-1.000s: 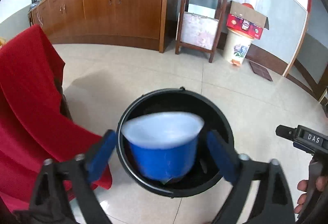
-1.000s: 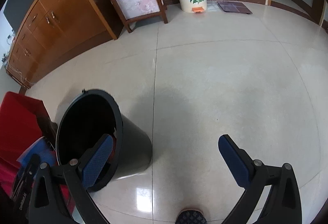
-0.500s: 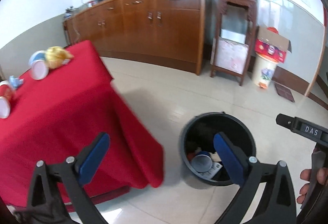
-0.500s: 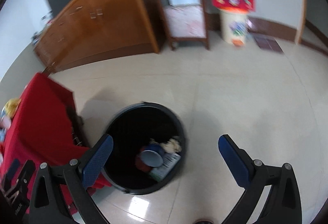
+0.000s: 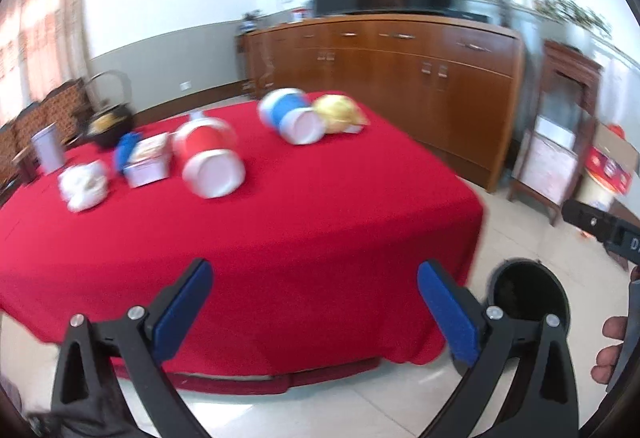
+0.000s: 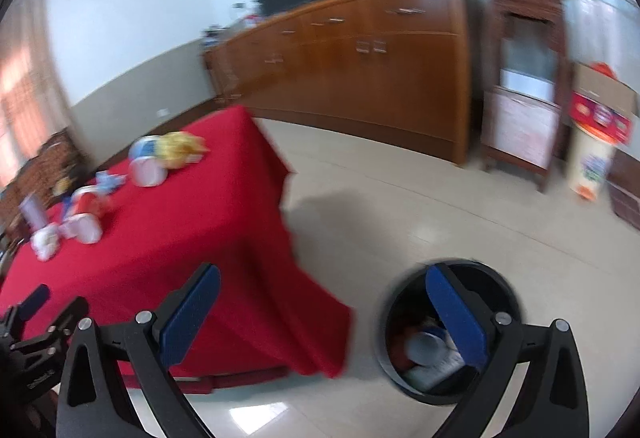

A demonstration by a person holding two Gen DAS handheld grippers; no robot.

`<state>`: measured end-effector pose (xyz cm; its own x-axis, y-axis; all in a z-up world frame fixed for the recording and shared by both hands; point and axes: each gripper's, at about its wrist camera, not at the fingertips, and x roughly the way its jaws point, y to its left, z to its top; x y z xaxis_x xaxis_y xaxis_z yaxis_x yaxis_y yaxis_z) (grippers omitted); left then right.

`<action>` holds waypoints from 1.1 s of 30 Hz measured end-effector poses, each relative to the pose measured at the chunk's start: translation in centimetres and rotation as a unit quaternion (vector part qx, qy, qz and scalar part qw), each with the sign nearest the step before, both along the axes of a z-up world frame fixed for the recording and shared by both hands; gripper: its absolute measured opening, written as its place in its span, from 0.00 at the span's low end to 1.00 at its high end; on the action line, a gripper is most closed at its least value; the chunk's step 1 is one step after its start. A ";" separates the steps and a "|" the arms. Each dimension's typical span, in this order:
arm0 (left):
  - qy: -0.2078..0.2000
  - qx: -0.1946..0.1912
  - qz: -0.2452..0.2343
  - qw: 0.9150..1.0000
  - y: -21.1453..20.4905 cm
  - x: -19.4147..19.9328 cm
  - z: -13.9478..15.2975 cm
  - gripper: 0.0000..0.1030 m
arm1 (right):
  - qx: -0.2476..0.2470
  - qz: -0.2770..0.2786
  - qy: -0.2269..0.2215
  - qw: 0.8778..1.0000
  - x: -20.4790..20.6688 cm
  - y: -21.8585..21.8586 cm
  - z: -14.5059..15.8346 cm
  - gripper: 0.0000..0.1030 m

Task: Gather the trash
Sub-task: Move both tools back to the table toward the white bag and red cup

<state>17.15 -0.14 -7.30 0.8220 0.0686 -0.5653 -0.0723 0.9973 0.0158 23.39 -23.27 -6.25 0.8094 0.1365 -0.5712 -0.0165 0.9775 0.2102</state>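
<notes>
Both the left gripper (image 5: 314,312) and right gripper (image 6: 322,312) stand wide and empty; approach the tipped red cup (image 5: 210,157) squarely across its sides.

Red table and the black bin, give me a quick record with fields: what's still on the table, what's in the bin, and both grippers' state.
table: red cloth
on table: red cup and blue cup, both on their sides; yellow wrapper; white crumpled paper; small box
bin: black bin on the floor beside the table, trash inside
left gripper: open, empty
right gripper: open, empty
</notes>
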 end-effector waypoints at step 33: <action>0.028 -0.054 0.183 0.981 28.3 7.0 -1.5 0.94 | -0.113 0.256 0.032 0.960 13.7 35.6 0.2 1.00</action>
